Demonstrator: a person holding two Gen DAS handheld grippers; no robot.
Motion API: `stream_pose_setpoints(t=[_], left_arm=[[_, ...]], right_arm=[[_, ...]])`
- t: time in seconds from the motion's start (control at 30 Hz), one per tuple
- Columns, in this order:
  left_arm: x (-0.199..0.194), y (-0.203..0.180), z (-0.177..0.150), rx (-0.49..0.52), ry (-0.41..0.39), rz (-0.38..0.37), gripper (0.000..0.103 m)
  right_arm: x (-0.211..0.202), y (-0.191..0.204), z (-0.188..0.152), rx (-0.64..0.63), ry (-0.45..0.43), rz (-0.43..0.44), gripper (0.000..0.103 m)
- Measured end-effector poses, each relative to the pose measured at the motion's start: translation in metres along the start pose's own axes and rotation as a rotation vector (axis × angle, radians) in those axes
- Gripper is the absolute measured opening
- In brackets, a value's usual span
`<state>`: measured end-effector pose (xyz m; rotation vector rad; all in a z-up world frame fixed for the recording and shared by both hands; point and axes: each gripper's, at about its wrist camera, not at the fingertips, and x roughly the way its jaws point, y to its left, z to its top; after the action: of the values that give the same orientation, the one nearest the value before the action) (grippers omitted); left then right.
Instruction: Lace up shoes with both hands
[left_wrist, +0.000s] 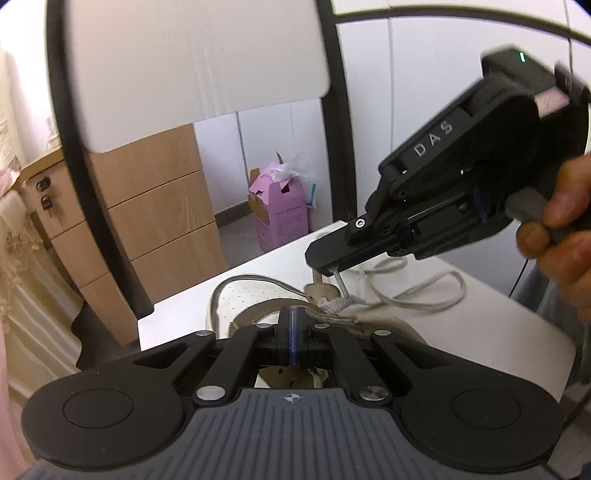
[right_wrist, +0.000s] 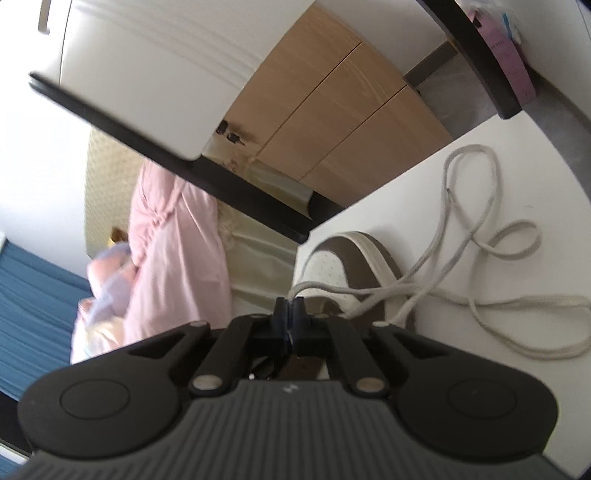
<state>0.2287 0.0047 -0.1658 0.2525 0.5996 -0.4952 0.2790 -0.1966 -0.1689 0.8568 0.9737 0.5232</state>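
White table (left_wrist: 480, 332), shoe (left_wrist: 236, 299) just ahead of both grippers.
Right gripper (left_wrist: 334, 271) pinches the lace (left_wrist: 424, 291) tip; left gripper (left_wrist: 291, 317) clamps the eyelet flap. Feeding should go straight, with slack.

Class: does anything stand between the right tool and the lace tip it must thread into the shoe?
Nothing visible does. The right tool is shut on the lace tip, just above the shoe; the gap to the eyelets looks free.

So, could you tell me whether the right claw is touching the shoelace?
Touching. In the left wrist view, the right claw is closed on the shoelace, whose end runs straight from between its tips down to the shoe.
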Motion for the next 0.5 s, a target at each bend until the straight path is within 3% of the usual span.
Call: stream_pose_setpoints(t=[0.23,0.5], left_arm=[[-0.015,0.021,0.004,-0.11,-0.049,-0.063,0.006],[-0.003,0.025,0.01,-0.195,-0.025,-0.124,0.006]], right_arm=[[0.006,-0.002,0.007,0.029,-0.029,0.03,0.003],[0.011,0.002,0.006,0.008,-0.02,0.05,0.003]])
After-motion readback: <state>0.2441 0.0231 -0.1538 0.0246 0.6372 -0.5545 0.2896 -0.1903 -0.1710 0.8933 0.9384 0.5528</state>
